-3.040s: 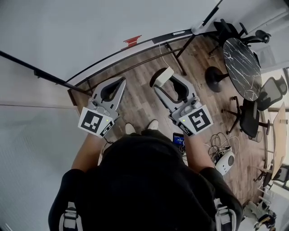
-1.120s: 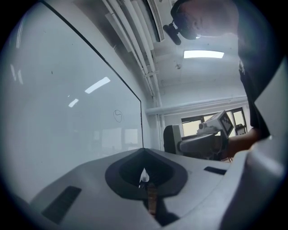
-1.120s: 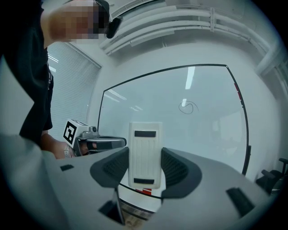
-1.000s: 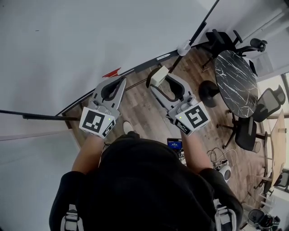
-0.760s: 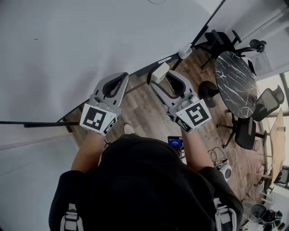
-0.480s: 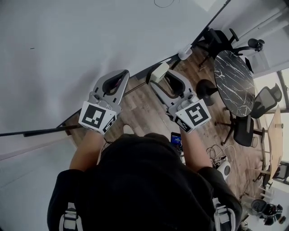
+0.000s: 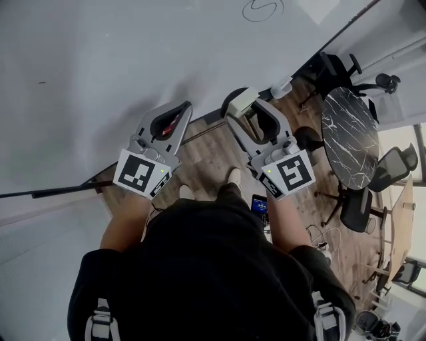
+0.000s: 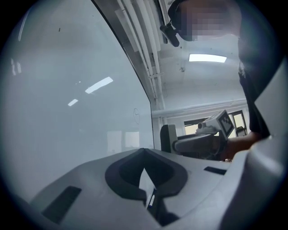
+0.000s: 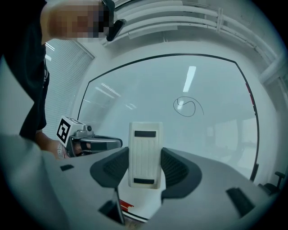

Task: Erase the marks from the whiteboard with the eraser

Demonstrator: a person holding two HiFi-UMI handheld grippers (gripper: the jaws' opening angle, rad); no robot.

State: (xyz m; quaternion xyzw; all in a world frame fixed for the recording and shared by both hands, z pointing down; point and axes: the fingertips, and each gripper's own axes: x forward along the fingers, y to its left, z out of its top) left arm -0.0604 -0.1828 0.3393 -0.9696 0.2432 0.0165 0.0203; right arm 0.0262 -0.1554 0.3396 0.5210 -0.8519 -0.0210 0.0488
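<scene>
The whiteboard (image 7: 100, 60) fills the upper left of the head view, with a thin looped pen mark (image 7: 262, 9) at its top edge. My right gripper (image 7: 242, 106) is shut on a white eraser (image 7: 241, 102), held low in front of the board. In the right gripper view the ribbed eraser (image 9: 145, 152) stands upright between the pads, with the mark (image 9: 186, 107) above it to the right. My left gripper (image 7: 182, 108) is shut with nothing in it, beside the right one. In the left gripper view its pads (image 8: 128, 173) meet, and the mark (image 8: 136, 114) looks faint and far.
A round black marble table (image 7: 356, 130) and office chairs (image 7: 393, 166) stand on the wooden floor (image 7: 206, 156) to the right. A phone (image 7: 261, 204) shows below the right gripper. The board's dark frame (image 7: 60, 190) runs along its lower edge.
The head view has tipped upward, so the pen mark now shows at the top. Both grippers have risen a little toward the board, and the eraser stays held.
</scene>
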